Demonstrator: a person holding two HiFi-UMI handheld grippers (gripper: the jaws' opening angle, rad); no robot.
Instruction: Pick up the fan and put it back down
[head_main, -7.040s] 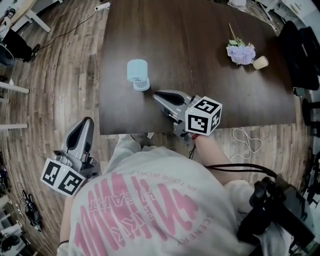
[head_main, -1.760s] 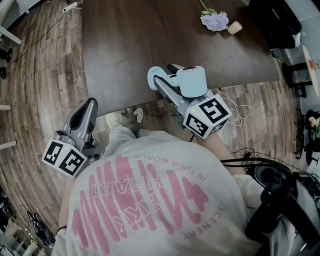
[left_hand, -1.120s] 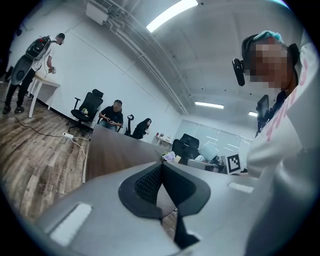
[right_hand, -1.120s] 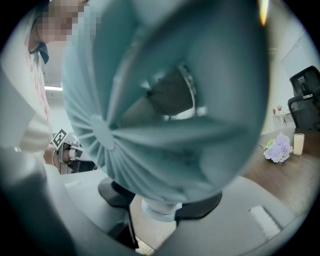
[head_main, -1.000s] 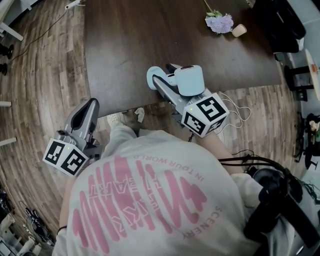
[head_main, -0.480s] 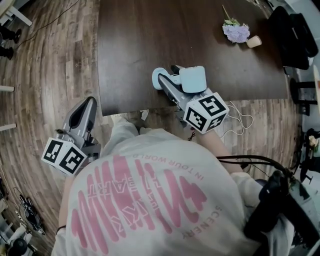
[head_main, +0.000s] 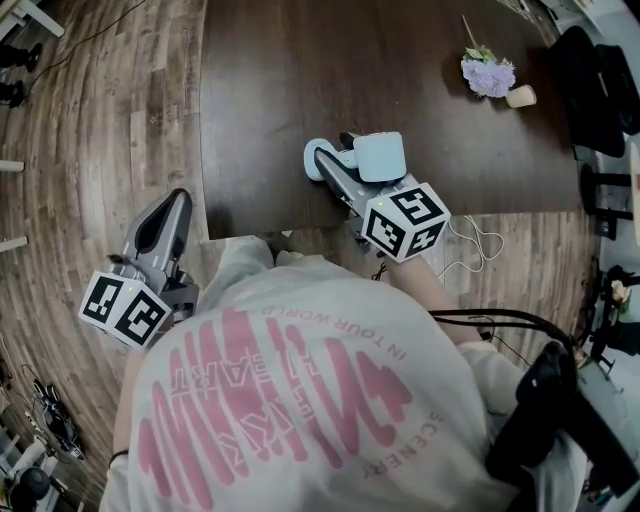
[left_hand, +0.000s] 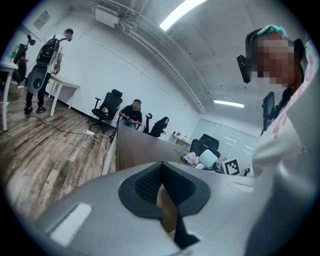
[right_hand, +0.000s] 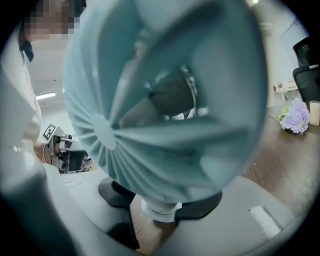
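Head view: 1 fan (head_main: 380, 157) clamped in R gripper (head_main: 335, 150) jaws, L gripper (head_main: 176, 202) jaws together, 1 table (head_main: 280, 80)

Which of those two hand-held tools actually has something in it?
The right tool, over the table: it grips the pale blue fan by its stem. The left tool, beside the table, is shut and empty.

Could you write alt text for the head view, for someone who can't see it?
Seen from above, a person's right gripper grips a pale blue fan over the near edge of a dark table. The left gripper hangs shut over the wood floor; purple flowers lie far right.
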